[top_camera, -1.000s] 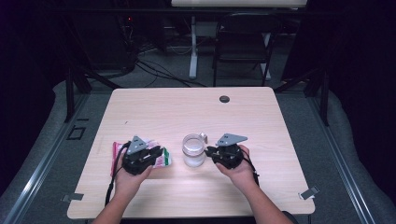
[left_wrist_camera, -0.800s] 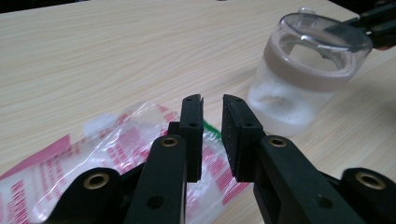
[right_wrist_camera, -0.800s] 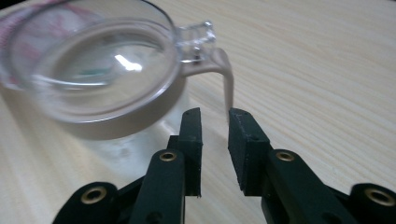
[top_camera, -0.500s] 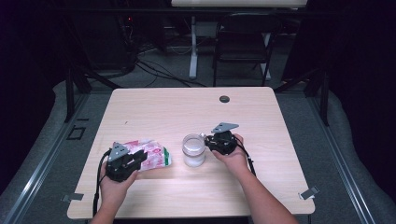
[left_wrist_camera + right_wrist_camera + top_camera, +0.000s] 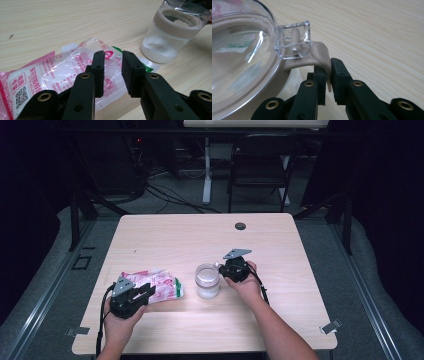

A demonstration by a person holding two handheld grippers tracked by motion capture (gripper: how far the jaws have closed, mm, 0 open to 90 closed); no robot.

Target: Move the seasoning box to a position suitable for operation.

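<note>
a pale wood-grain bench (image 5: 175,235) carries a crinkled pink-and-clear plastic packet (image 5: 155,285) lying flat near its front left, a clear lidded jar (image 5: 207,281) standing upright just right of it, and a small dark round disc (image 5: 240,226) near the far edge.

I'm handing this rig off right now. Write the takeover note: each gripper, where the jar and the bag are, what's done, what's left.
Left gripper: jaws open, just been opening, poised over the plastic bag, nothing pinched.
Right gripper: just closed on the beige latch tab of the jar's lid.
Jar: upright mid-table, lid on, some white powder inside.
Bag: flat on the table, left of the jar, apart from it.
Done: latch gripped.
Left: probably open the lid, then pick up the bag.
</note>
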